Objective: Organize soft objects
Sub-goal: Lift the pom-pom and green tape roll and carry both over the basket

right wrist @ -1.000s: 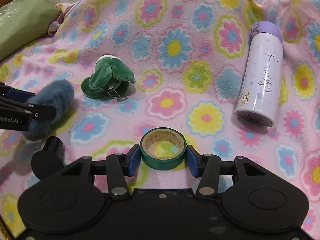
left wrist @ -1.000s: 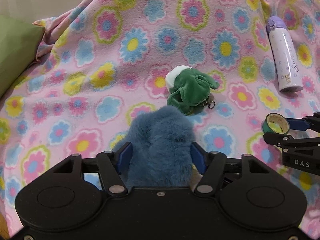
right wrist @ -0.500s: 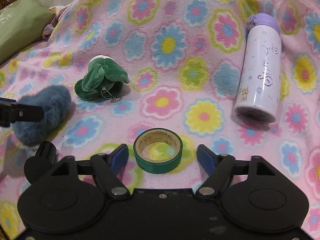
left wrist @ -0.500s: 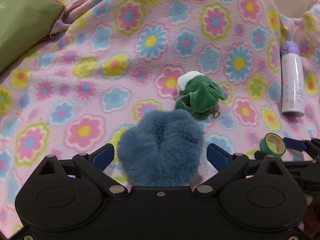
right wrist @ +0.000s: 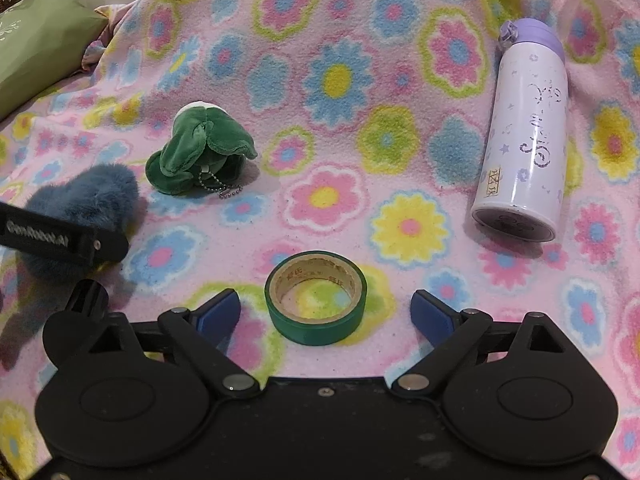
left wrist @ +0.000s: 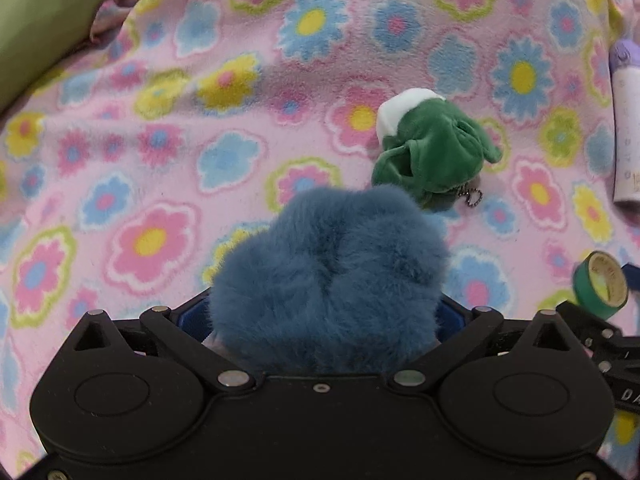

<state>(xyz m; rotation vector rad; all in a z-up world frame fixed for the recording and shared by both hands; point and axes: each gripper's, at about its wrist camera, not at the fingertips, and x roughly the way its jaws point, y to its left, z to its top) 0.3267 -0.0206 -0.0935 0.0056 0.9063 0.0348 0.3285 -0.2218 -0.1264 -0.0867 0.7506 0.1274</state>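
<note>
nearest in the right view, the right gripper (right wrist: 325, 314) stands wide open, its blue pads well clear on either side of the tape (right wrist: 316, 298). the green roll lies flat on the blanket (right wrist: 400, 152), gripped by nothing. in the left view the left gripper (left wrist: 320, 312) is spread open too, with the fluff (left wrist: 330, 276) bulging between its arms. the blue pads are mostly hidden behind the fur, so whether they touch it is hard to say, though it looks let go and resting on the blanket.

a little farther, just beyond the fluff, sits the frog (left wrist: 430, 152), a small green plush with a bead chain, near the fluff but seemingly apart from it. farther right lies the bottle (right wrist: 524, 136) on its side, well apart from everything. at the far left edge a green pillow (right wrist: 36, 48) rests beside the blanket.

as a judgement: the two soft pieces now sit together at left and the hard ones keep to the right, so the sorting looks well along. whether anything is left to do, such as moving the bottle nearer the tape, cannot be told from here.
</note>
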